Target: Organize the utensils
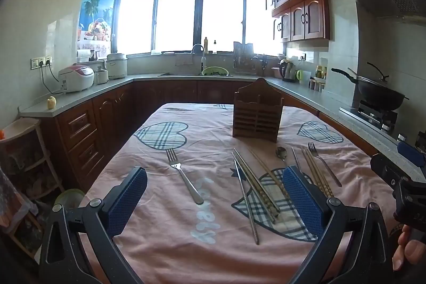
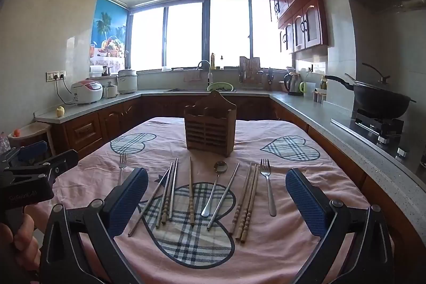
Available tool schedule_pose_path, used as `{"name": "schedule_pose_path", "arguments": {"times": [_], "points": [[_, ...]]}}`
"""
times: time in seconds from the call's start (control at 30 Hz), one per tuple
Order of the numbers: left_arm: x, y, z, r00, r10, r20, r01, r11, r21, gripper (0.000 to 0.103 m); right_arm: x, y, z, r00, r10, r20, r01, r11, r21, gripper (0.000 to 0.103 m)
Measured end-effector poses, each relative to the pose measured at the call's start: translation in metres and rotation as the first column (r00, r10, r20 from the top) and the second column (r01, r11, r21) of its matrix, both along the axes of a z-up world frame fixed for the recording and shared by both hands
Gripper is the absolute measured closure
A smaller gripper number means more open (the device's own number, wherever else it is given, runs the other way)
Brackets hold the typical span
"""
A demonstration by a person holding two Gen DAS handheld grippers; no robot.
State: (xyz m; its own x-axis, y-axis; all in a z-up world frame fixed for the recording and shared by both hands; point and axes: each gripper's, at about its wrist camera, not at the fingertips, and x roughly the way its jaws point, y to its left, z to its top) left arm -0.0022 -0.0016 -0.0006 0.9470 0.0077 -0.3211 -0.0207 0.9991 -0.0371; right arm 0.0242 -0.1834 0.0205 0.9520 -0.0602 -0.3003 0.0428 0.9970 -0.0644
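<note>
A wooden utensil holder (image 2: 210, 128) stands upright at the far middle of the table; it also shows in the left wrist view (image 1: 257, 115). In front of it lie a spoon (image 2: 216, 186), a right fork (image 2: 267, 184), a left fork (image 2: 122, 164), several metal chopsticks (image 2: 173, 189) and wooden chopsticks (image 2: 246, 206). The left wrist view shows the left fork (image 1: 183, 175) and chopsticks (image 1: 255, 190). My left gripper (image 1: 214, 201) is open and empty above the near table. My right gripper (image 2: 217, 204) is open and empty above the spoon and chopsticks.
The table has a pink cloth (image 2: 293, 177) with plaid hearts. Kitchen counters run around it: rice cookers (image 2: 86, 92) at left, a sink (image 2: 202, 89) at the back, a wok on a stove (image 2: 378, 100) at right. A shelf rack (image 1: 24, 159) stands at left.
</note>
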Motion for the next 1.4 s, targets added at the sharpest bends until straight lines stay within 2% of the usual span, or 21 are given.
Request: {"name": "schedule_pose_path", "arguments": {"times": [0.13, 0.37, 1.4], "points": [[0.007, 0.001, -0.002, 0.999, 0.001, -0.047, -0.002, 1.0, -0.01, 0.001, 0.002, -0.003, -0.002, 1.0, 0.006, -0.007, -0.006, 1.0, 0.016, 0.0], [0.006, 0.001, -0.001, 0.998, 0.006, -0.055, -0.006, 1.0, -0.001, 0.001, 0.002, -0.003, 0.004, 1.0, -0.001, -0.015, 0.001, 1.0, 0.008, 0.0], [0.009, -0.004, -0.002, 0.998, 0.015, -0.063, -0.014, 1.0, 0.014, 0.001, -0.001, -0.006, -0.001, 1.0, 0.004, -0.008, -0.004, 0.999, 0.039, 0.0]]}}
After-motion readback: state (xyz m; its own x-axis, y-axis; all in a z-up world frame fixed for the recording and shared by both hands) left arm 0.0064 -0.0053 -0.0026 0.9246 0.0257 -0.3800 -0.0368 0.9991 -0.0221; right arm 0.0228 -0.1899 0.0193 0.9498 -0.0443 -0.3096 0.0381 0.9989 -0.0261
